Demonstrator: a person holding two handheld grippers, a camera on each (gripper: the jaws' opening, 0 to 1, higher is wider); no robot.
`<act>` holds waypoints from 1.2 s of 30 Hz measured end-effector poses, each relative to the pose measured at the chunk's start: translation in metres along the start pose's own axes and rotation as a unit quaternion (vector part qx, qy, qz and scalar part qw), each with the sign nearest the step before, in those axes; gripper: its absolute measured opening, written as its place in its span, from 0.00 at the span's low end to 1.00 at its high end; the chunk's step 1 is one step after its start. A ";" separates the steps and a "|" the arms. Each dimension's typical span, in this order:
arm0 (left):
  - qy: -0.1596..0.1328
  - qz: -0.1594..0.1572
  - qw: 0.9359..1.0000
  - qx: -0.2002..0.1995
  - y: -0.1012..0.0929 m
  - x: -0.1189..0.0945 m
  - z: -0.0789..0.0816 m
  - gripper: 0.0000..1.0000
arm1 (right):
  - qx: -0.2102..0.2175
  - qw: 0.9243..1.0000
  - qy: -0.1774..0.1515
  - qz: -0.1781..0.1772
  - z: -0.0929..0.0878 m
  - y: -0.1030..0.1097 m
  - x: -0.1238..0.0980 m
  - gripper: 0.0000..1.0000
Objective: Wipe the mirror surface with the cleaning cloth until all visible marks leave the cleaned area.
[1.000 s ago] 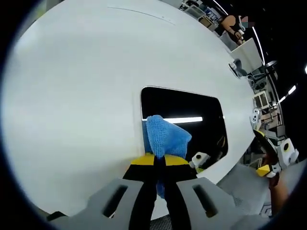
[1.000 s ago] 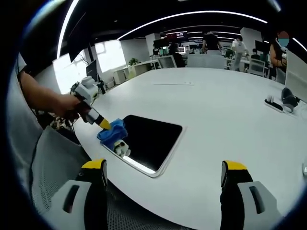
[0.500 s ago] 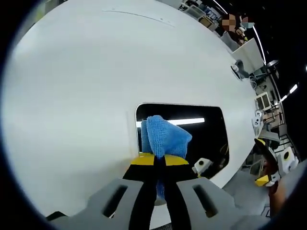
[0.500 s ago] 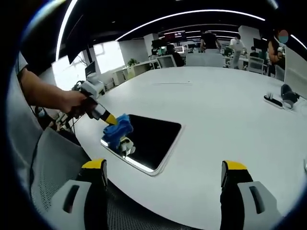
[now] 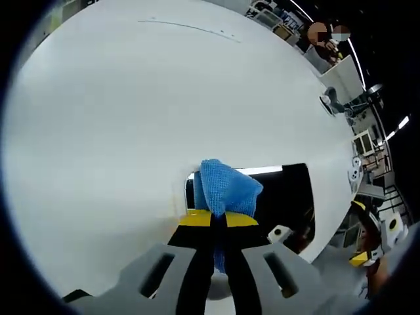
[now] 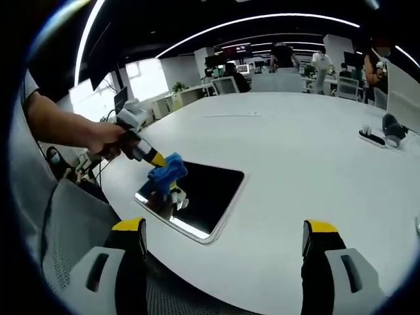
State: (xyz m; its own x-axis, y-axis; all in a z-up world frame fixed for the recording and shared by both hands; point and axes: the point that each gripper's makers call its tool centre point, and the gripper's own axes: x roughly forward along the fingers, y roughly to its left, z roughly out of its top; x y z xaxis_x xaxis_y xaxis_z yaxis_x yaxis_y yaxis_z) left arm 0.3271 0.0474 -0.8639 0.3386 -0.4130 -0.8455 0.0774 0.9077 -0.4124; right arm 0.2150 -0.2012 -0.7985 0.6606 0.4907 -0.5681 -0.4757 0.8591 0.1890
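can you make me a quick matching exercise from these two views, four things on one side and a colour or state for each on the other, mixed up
Things:
1. cleaning cloth
2. mirror
3. left gripper
4. right gripper

Colour or state:
A. jaws wide apart, holding nothing
B. blue, bunched up
C. lying flat on the white table, showing a dark reflection
D. jaws closed on the cloth

Pairs: 1-B, 2-C, 3-D, 4-A

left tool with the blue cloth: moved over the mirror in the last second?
Yes. In the right gripper view the blue cleaning cloth has travelled from the rectangular dark mirror's near-left corner inward across the glass.
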 end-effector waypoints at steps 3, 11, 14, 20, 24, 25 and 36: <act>-0.003 0.003 1.000 0.001 0.002 0.002 0.007 0.02 | 0.001 1.000 -0.001 0.000 0.000 -0.001 0.000 0.98; -0.005 0.006 1.000 -0.003 0.004 0.006 0.020 0.02 | 0.005 1.000 0.005 -0.001 -0.003 -0.003 0.000 0.98; -0.007 0.011 1.000 0.012 0.004 0.006 0.022 0.02 | 0.006 1.000 -0.003 -0.003 0.001 -0.004 0.000 0.98; -0.008 0.010 1.000 0.014 0.004 0.006 0.020 0.02 | 0.004 1.000 -0.001 0.003 -0.003 0.000 0.003 0.98; -0.010 0.009 1.000 0.016 0.005 0.006 0.020 0.02 | 0.010 1.000 -0.006 0.000 0.000 -0.002 0.002 0.98; -0.010 0.007 1.000 0.016 0.005 0.006 0.020 0.02 | 0.009 1.000 -0.005 0.000 -0.001 -0.002 0.002 0.98; -0.016 -0.026 1.000 -0.005 -0.001 -0.016 0.031 0.03 | 0.010 1.000 -0.008 0.000 0.000 -0.003 0.002 0.98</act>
State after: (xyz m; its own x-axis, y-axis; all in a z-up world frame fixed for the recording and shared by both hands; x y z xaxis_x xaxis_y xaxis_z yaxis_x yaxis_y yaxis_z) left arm 0.3505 0.0556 -0.8397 0.3650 -0.4562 -0.8115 0.0860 0.8845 -0.4585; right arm 0.2180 -0.2025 -0.7998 0.6694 0.4934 -0.5555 -0.4647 0.8614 0.2051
